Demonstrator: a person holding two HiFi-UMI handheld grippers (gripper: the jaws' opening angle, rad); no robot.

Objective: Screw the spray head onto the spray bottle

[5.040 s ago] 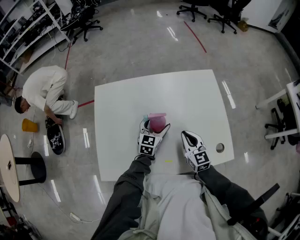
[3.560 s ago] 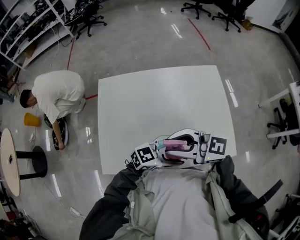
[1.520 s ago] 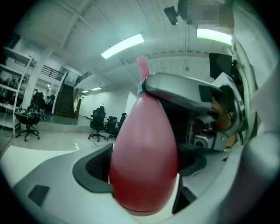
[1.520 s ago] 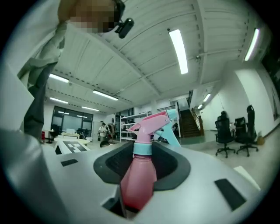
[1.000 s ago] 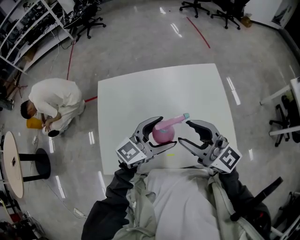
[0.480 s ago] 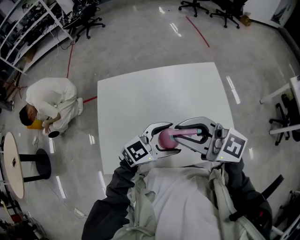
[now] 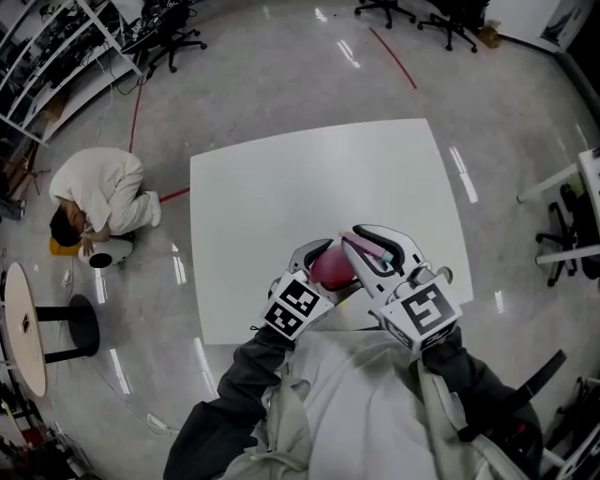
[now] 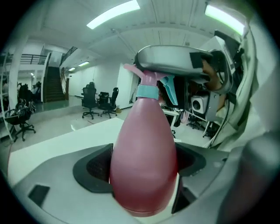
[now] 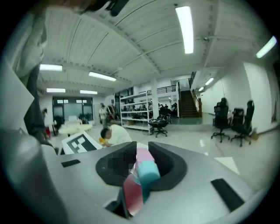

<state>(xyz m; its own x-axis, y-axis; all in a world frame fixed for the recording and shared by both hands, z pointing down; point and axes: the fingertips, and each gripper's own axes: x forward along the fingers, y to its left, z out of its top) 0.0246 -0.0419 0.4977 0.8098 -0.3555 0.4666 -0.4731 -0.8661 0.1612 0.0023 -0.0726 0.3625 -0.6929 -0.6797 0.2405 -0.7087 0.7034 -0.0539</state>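
The pink spray bottle [image 7: 330, 270] is held above the near edge of the white table [image 7: 281, 187], with my left gripper [image 7: 326, 262] shut round its body. In the left gripper view the bottle [image 8: 142, 144] stands upright between the pads of that gripper [image 8: 141, 164]. The pink spray head [image 8: 148, 81] sits on its neck over a teal collar. My right gripper [image 7: 364, 249] reaches in from the right; its jaws have just been closing and grip the spray head [image 7: 367, 247]. In the right gripper view the head's teal nozzle [image 9: 146, 170] lies between that gripper's [image 9: 141, 168] pads.
A person in white [image 7: 103, 192] crouches on the floor left of the table. Further left stand a small round table [image 7: 19, 328] and shelving [image 7: 56, 37]. Office chairs [image 7: 441, 14] stand on the far floor, and another desk edge [image 7: 586, 187] shows at right.
A second ago my right gripper stood open beside the spray head; it has since closed on the head and swung round. My left gripper has sunk a little with the bottle.
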